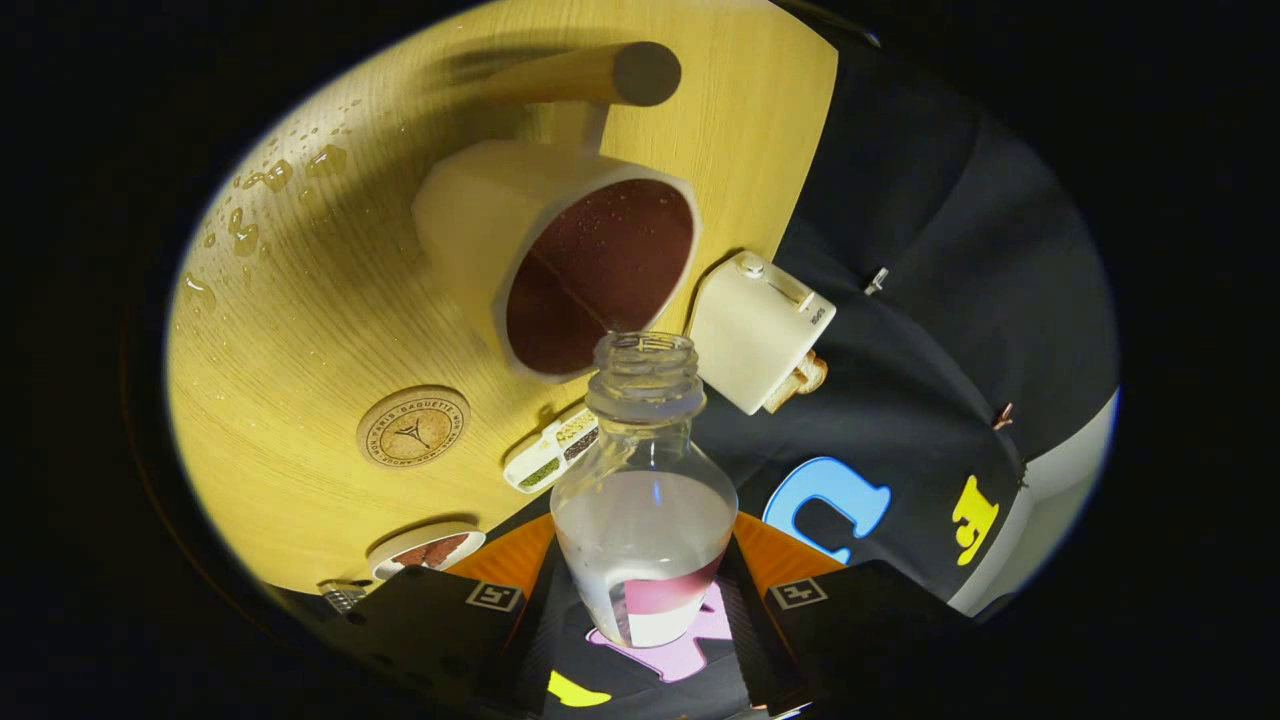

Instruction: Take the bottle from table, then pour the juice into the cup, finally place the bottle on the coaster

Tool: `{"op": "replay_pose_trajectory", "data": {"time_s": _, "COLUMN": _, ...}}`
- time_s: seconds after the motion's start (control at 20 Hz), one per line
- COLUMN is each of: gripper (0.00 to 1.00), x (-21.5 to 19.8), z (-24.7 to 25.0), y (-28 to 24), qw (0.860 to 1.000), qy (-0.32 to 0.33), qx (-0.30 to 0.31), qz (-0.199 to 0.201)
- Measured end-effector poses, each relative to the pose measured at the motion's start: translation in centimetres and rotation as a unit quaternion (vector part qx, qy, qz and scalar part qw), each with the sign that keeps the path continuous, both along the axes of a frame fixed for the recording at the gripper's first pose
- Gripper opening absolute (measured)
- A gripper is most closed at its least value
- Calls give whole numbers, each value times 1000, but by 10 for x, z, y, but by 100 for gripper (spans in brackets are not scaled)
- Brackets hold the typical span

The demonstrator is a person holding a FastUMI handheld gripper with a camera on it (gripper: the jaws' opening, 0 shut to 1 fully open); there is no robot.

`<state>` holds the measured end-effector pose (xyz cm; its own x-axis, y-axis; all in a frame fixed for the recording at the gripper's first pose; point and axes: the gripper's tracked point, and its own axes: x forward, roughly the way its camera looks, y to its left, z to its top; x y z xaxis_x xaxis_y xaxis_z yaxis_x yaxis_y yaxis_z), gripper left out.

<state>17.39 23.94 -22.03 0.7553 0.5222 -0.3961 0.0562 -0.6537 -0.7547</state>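
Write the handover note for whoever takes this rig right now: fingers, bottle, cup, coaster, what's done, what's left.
Gripper: fingers shut on the bottle, which is uncapped and tilted, mouth at the cup's rim.
Cup: on the wooden table just beyond the bottle, dark inside, droplets on its inner wall; liquid level cannot be judged.
Coaster: round cork, bare, on the table beside the cup.
Done: bottle picked up and brought to the cup.
Left: finish pouring, upright the bottle, set it on the coaster. Droplets lie on the table beyond the cup.

Cloth-walled recording booth: wooden table (300,330), toaster (755,335), cup (560,260).
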Motion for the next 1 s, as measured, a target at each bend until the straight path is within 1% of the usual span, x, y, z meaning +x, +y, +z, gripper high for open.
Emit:
{"op": "replay_pose_trajectory", "data": {"time_s": 0.15, "gripper": 74, "x": 2, "z": 0, "y": 6, "qw": 1000, "qy": -2, "qx": -9, "qz": 6}}
{"op": "replay_pose_trajectory", "data": {"time_s": 0.4, "gripper": 74, "x": 4, "z": 1, "y": 14, "qw": 999, "qy": -9, "qx": -29, "qz": 28}}
{"op": "replay_pose_trajectory", "data": {"time_s": 0.7, "gripper": 74, "x": -4, "z": 0, "y": 12, "qw": 996, "qy": -19, "qx": -54, "qz": 66}}
{"op": "replay_pose_trajectory", "data": {"time_s": 1.0, "gripper": 74, "x": -1, "z": 6, "y": 8, "qw": 997, "qy": -23, "qx": -44, "qz": 54}}
